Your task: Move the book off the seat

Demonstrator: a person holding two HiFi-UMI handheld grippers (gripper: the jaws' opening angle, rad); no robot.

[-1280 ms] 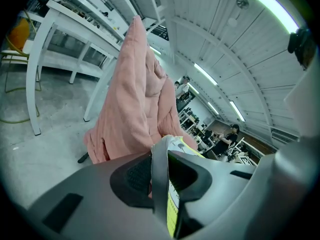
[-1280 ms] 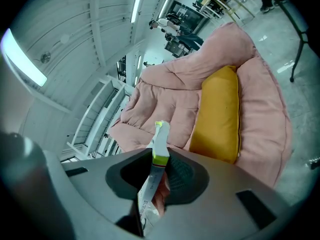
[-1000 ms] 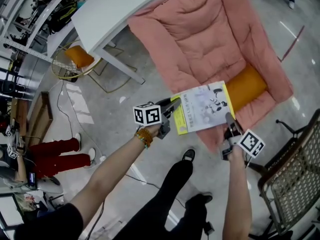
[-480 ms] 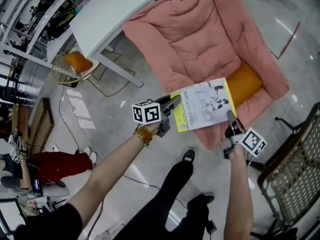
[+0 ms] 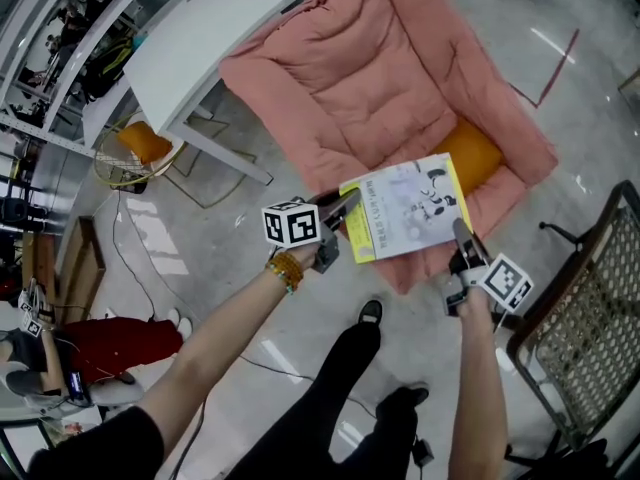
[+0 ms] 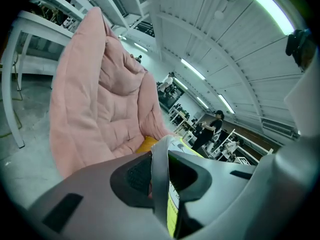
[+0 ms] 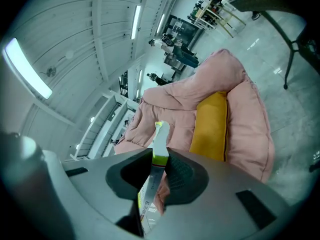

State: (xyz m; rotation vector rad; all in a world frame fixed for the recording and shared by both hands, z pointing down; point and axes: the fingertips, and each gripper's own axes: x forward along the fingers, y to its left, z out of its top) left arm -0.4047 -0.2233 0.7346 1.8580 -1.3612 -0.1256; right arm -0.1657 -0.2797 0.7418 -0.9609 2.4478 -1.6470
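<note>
Grey floor point(image 5: 230, 298), pink padded seat point(image 5: 370, 78) beyond my jaws. Book point(image 5: 405, 208): spans both grippers. Left gripper point(image 5: 348, 206): jaws nearly closed, clamping one edge. Right gripper point(image 5: 461, 232): same, clamping the opposite edge.

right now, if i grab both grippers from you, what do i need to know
Left gripper: shut on the left edge of the book.
Right gripper: shut on its right edge.
Book: held roughly flat between them, in the head view over the front edge of the pink seat, beside the orange cushion.
Done: book gripped on both sides, seemingly lifted off the seat.
Left: carry it clear and set it down elsewhere, perhaps on the white table.
</note>
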